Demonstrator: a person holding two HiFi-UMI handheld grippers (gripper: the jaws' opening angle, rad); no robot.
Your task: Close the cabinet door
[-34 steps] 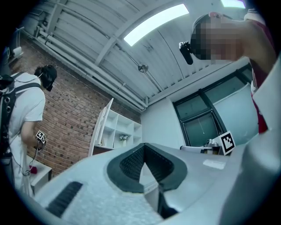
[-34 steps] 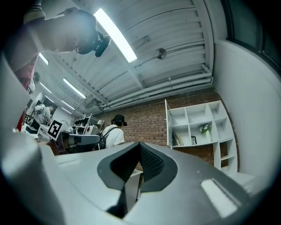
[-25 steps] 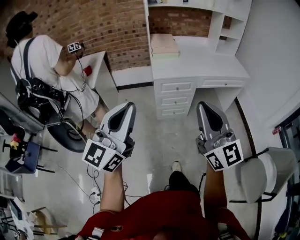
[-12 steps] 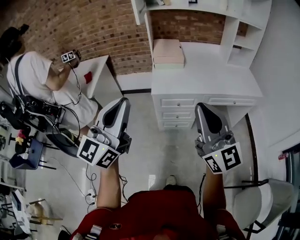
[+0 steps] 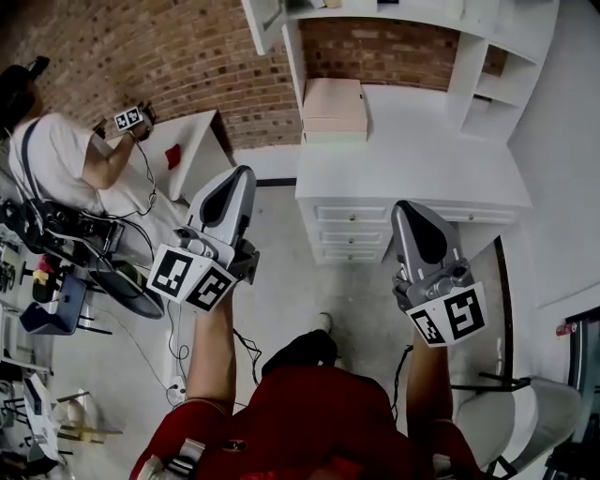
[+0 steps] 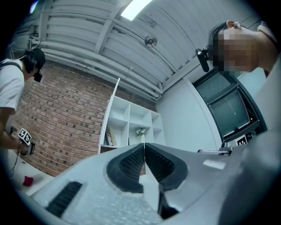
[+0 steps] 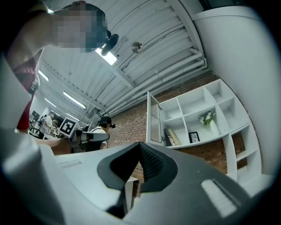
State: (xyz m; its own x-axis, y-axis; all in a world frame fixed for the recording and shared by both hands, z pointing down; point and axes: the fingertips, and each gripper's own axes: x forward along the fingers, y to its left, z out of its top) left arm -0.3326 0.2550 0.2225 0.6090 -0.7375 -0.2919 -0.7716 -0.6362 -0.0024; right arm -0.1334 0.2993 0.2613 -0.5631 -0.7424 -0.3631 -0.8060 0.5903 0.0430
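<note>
The white shelf cabinet (image 5: pixel 487 56) stands on a white desk (image 5: pixel 422 159) against the brick wall. Its door (image 5: pixel 263 24) is swung open at the cabinet's left side. The door (image 6: pixel 109 115) shows edge-on in the left gripper view and as a glazed panel (image 7: pixel 154 119) in the right gripper view. My left gripper (image 5: pixel 241 172) is shut and empty, short of the desk's left corner. My right gripper (image 5: pixel 405 207) hangs before the drawers, jaws together, nothing in them. Both point up toward the shelves, well away from the door.
A pink box (image 5: pixel 334 105) lies on the desk, with a drawer stack (image 5: pixel 352 232) below it. A seated person (image 5: pixel 56 159) holds a marker cube beside a small white table (image 5: pixel 192 150) at left. Cables run over the floor (image 5: pixel 178 375), and a chair (image 5: pixel 525 412) stands at right.
The desk and cabinet have drawn nearer and lower in the head view as I stepped forward. Both grippers travelled with me toward the desk, still shut.
</note>
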